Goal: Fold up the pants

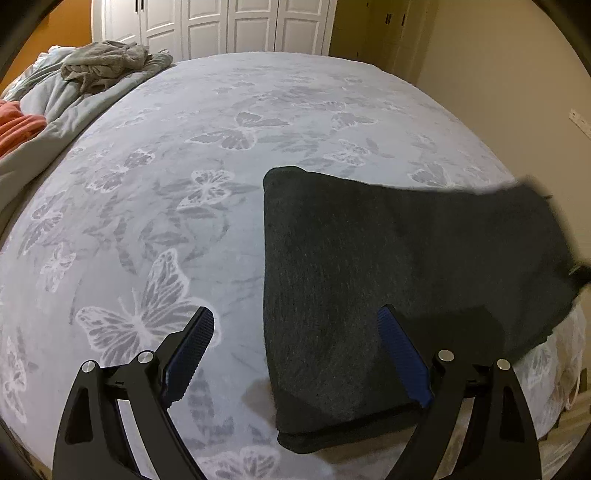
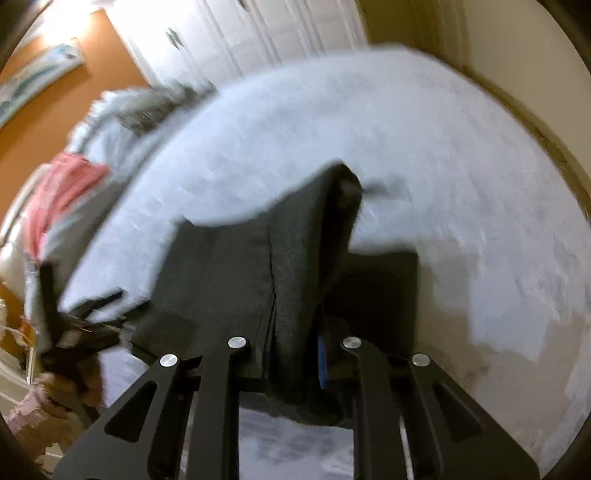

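Dark charcoal pants [image 1: 388, 266] lie folded on the butterfly-print bed cover [image 1: 177, 177], on its right side near the front edge. My left gripper [image 1: 295, 350] is open and empty, with its right finger over the pants' near left corner and its left finger over bare cover. My right gripper [image 2: 295, 354] is shut on a raised fold of the pants [image 2: 295, 258] and lifts that part above the bed. The right wrist view is motion-blurred. The left gripper and the hand holding it [image 2: 66, 332] show at the right wrist view's left edge.
A crumpled grey duvet [image 1: 74, 96] with a grey garment [image 1: 107, 62] and an orange cloth [image 1: 18, 125] is piled at the bed's far left. White wardrobe doors [image 1: 221, 26] stand behind the bed. A beige wall [image 1: 517, 92] is on the right.
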Demonstrator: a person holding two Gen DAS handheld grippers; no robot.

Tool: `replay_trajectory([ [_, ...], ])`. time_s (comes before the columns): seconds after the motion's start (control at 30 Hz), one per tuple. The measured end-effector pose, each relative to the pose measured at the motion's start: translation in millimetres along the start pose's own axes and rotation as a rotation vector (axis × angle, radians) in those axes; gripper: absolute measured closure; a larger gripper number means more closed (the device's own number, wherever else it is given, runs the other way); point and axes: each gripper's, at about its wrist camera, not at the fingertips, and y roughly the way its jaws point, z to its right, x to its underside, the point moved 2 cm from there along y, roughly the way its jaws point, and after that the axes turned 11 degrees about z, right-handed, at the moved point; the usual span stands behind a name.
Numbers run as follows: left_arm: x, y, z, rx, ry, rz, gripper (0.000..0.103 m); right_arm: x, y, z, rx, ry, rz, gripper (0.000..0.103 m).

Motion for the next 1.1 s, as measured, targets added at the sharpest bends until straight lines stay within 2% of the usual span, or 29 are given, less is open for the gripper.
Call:
replay_trajectory([
  [0.03,1,-1,1,0.0,0.0,-0.003,0.015,7,12,7,0.034,0.018,-0.043,0.086],
  [0.07,1,-1,1,0.006,-0.001,-0.003,0.015,8,15,9,0.04,0.021,-0.044,0.085],
  [0.17,-1,-9,9,0.055,0.012,0.016,0.015,1,5,8,0.0,0.026,-0.029,0.081],
  [0.27,-1,-23,27,0.146,0.051,0.051,0.015,2,5,14,-0.02,0.064,-0.045,0.081],
  [0.3,-1,-27,35,0.173,0.074,0.061,0.015,1,4,12,-0.033,0.075,-0.042,0.084],
  [0.47,9,-45,97,0.317,0.218,0.139,0.015,-19,-19,-12,-0.2,0.108,0.028,0.089],
  [0.63,23,-33,155,0.367,0.351,0.209,0.015,-26,-15,-22,-0.214,0.123,0.02,0.088],
  [0.73,33,-21,183,0.425,0.388,0.204,0.015,-27,-9,-13,-0.228,0.176,0.011,0.088],
  [0.83,40,-12,209,0.419,0.459,0.234,0.015,-27,-6,-2,-0.26,0.223,-0.007,0.088],
  [0.87,39,-5,215,0.417,0.457,0.228,0.021,-27,-6,1,-0.264,0.22,-0.015,0.088],
  [0.9,34,5,217,0.416,0.415,0.206,0.036,-27,-5,-1,-0.25,0.209,-0.021,0.086],
  [0.93,31,12,216,0.41,0.373,0.181,0.044,-27,-6,0,-0.229,0.196,-0.026,0.084],
  [0.97,26,19,213,0.429,0.324,0.146,0.054,-27,-6,3,-0.212,0.185,-0.027,0.083],
  [1.0,20,23,205,0.461,0.255,0.129,0.07,-28,-8,8,-0.207,0.19,-0.022,0.078],
  [1.07,9,22,191,0.532,0.176,0.11,0.082,-30,-19,20,-0.201,0.212,0.013,0.063],
  [1.1,-1,17,178,0.549,0.114,0.102,0.083,-31,-31,30,-0.182,0.211,0.057,0.048],
])
